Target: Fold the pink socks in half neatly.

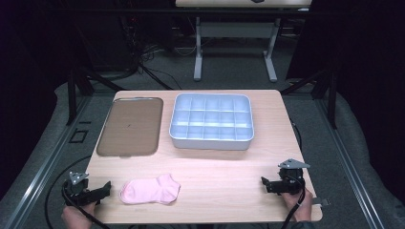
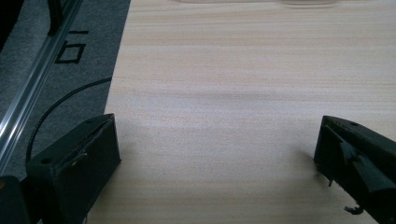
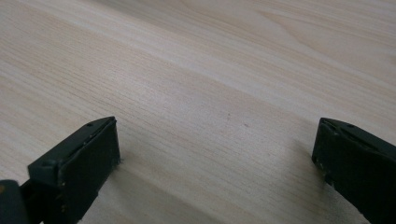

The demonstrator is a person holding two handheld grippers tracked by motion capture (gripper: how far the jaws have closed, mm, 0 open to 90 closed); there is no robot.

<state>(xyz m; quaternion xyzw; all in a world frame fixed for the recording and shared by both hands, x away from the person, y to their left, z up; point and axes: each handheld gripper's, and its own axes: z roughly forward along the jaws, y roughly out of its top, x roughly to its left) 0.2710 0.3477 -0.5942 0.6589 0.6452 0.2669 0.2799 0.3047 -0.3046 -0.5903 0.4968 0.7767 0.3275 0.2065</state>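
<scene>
A pink sock (image 1: 150,190) lies flat near the table's front edge, left of centre. My left gripper (image 1: 106,188) rests at the front left corner, just left of the sock, its jaws wide apart over bare wood (image 2: 217,135). At the front right, my right gripper (image 1: 265,183) sits low over the table, jaws also spread with nothing between them (image 3: 215,135). A white tray with several small compartments (image 1: 211,140) stands at the back centre. A flat grey lid-like tray (image 1: 130,126) lies to its left.
The wooden table (image 1: 215,171) has open room between the sock and the right gripper. Grey carpet and a metal rail (image 2: 28,98) run past the table's left edge, with a black cable (image 2: 60,100) beside it. Another table's legs (image 1: 198,47) stand behind.
</scene>
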